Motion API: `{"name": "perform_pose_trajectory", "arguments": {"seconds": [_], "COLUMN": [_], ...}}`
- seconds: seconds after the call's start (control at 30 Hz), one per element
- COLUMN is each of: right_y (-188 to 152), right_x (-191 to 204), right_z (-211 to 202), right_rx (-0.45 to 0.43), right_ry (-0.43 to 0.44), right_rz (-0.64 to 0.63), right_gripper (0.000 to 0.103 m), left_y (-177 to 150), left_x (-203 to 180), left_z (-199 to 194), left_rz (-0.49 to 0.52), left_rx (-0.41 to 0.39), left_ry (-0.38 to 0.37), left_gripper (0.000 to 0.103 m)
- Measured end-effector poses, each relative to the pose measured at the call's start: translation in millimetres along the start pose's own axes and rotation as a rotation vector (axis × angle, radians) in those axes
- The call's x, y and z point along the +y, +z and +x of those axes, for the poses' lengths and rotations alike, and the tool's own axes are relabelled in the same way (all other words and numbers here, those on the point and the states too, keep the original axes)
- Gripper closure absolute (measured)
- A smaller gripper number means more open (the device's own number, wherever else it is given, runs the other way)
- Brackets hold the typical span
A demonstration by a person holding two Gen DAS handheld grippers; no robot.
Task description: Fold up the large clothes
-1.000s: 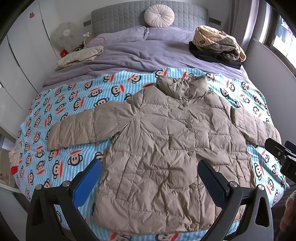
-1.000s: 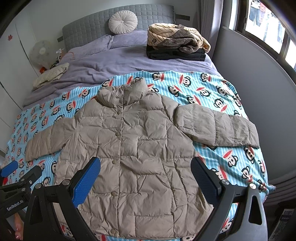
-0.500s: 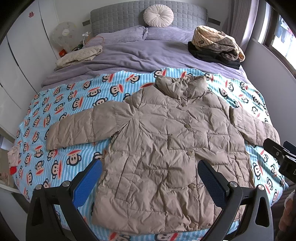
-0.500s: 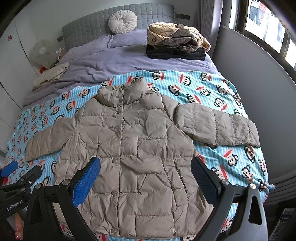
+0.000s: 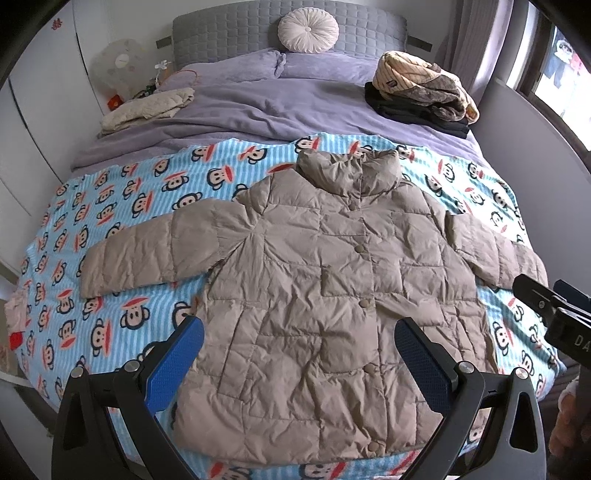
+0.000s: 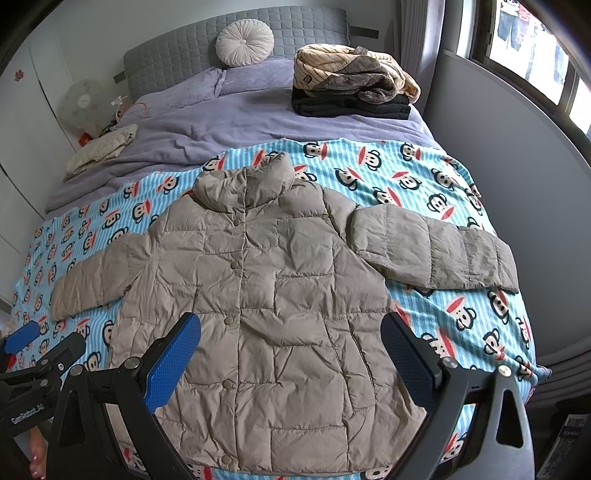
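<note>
A beige quilted puffer jacket (image 5: 325, 288) (image 6: 266, 302) lies flat and buttoned on a blue monkey-print blanket (image 5: 140, 206) (image 6: 424, 184), collar toward the headboard, both sleeves spread out sideways. My left gripper (image 5: 299, 354) hovers open above the jacket's lower hem, holding nothing. Over the same hem, slightly further right, my right gripper (image 6: 290, 350) also stands open and holds nothing. Each gripper shows at the edge of the other's view: the right one (image 5: 554, 306) by the right sleeve cuff, the left one (image 6: 33, 343) by the left cuff.
A stack of folded clothes (image 5: 421, 92) (image 6: 351, 88) sits at the far right of the purple duvet. A cream folded garment (image 5: 147, 109) lies at far left, a round cushion (image 5: 308, 29) by the headboard. A grey wall (image 6: 498, 147) runs along the bed's right side.
Both views have barely shifted; the left wrist view has edged slightly, the jacket sitting a little higher in frame. Jacket and grippers are otherwise unchanged.
</note>
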State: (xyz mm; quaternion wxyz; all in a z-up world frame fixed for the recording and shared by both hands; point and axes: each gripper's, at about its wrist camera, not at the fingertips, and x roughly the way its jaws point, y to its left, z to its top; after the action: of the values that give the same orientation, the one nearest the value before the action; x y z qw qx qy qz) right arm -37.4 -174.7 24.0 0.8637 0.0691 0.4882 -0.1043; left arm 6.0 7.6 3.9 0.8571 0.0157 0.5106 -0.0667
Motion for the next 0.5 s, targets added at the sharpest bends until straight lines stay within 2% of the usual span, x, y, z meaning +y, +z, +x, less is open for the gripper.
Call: {"name": "perform_pose_trajectory", "arguments": {"seconds": [0.5], "right_y": [0.5], "right_x": [0.1], "right_z": [0.9], "right_rx": [0.005], "right_ry": [0.002], "right_rz": [0.003], "right_gripper": [0.004], "left_y": [9.5], "left_x": [9.0], "left_z": [0.5], "left_rz": [-0.018], "left_rx": [0.022], "left_ry": [0.01], "left_gripper": [0.0]}}
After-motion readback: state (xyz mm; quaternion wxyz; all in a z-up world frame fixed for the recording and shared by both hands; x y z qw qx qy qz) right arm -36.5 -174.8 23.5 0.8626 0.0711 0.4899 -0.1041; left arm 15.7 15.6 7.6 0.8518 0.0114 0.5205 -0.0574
